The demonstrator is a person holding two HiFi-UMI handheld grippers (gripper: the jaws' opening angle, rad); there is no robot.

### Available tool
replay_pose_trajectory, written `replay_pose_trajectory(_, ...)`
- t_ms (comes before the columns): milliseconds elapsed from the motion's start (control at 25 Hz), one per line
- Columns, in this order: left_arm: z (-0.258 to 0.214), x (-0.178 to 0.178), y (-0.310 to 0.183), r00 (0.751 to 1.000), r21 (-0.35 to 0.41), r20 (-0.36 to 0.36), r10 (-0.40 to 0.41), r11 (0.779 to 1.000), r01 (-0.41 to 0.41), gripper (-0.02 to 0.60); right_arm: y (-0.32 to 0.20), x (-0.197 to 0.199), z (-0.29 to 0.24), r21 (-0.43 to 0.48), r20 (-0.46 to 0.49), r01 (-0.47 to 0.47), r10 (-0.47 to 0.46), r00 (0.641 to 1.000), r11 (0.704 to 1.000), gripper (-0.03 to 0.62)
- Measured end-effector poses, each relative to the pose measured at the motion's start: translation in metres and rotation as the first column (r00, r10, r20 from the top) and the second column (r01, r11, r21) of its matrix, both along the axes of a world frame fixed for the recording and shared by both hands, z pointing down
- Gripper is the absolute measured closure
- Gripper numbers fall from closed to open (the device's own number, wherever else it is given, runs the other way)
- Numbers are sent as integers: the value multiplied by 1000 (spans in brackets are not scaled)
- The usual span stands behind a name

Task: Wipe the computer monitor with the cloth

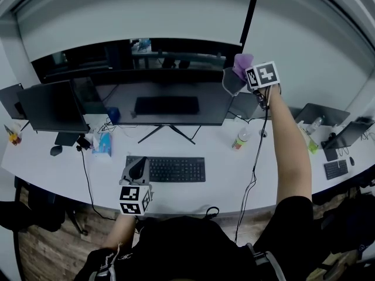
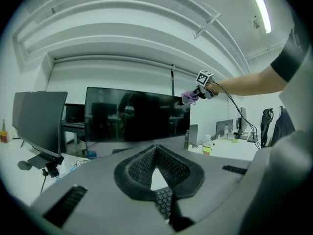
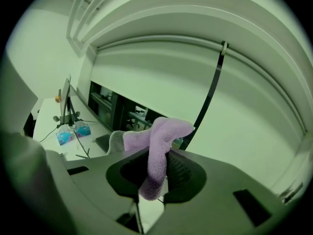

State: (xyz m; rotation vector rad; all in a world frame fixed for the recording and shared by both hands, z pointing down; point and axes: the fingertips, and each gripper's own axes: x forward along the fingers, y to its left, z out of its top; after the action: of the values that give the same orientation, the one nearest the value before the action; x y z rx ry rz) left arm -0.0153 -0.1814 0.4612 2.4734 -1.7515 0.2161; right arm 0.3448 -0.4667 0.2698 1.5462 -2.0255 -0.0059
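Right gripper [image 1: 237, 78]: jaws clamped on purple cloth [image 1: 243, 61], raised at upper right corner of monitor [image 1: 167, 101]. Left gripper [image 1: 136, 170]: jaws closed, empty, low over table [image 1: 246, 174]. Step, apparently: wiping the top edge. Next likely needs cloth pressed flat, swept across screen.

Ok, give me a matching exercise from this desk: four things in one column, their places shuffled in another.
Things:
1. purple cloth
2. keyboard
3. bottle
4. blue packet

Places:
A. on the desk, near the monitor's lower right corner
B. held in the right claw, by the monitor's top right corner
C. on the desk, near the monitor's lower left corner
D. on the desk in front of the monitor, on the person's side

Pairs: 1-B, 2-D, 3-A, 4-C
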Motion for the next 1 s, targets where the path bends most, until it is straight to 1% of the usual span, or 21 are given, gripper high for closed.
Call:
replay_pose_trajectory(80, 1, 1, -2, 1000, -4, 8, 7, 1000, -7, 568, 1, 7, 2, 21, 0, -19, 19, 1000, 1000, 499)
replay_pose_trajectory(160, -1, 3, -4, 1000, -2, 14, 12, 1000, -12, 568, 0, 12, 4, 37, 20, -28, 27, 999, 999, 499)
replay_pose_trajectory(520, 0, 9, -11, 999, -9, 39, 23, 1000, -22, 568, -6, 25, 17, 76, 183, -38, 24, 983, 996, 500)
replay_pose_trajectory(640, 1, 8, -13, 999, -15, 44, 17, 1000, -16, 568, -9, 28, 21, 76, 240, -35, 16, 971, 996, 502)
replay_pose_trajectory(760, 2, 6, -16, 999, -18, 45, 9, 1000, -8, 568, -11, 28, 23, 64, 309, -19, -1, 951, 998, 502)
replay_pose_trajectory(1000, 2, 7, -23, 999, -17, 50, 8, 1000, -7, 568, -15, 30, 37, 48, 393, -20, 0, 919, 999, 502)
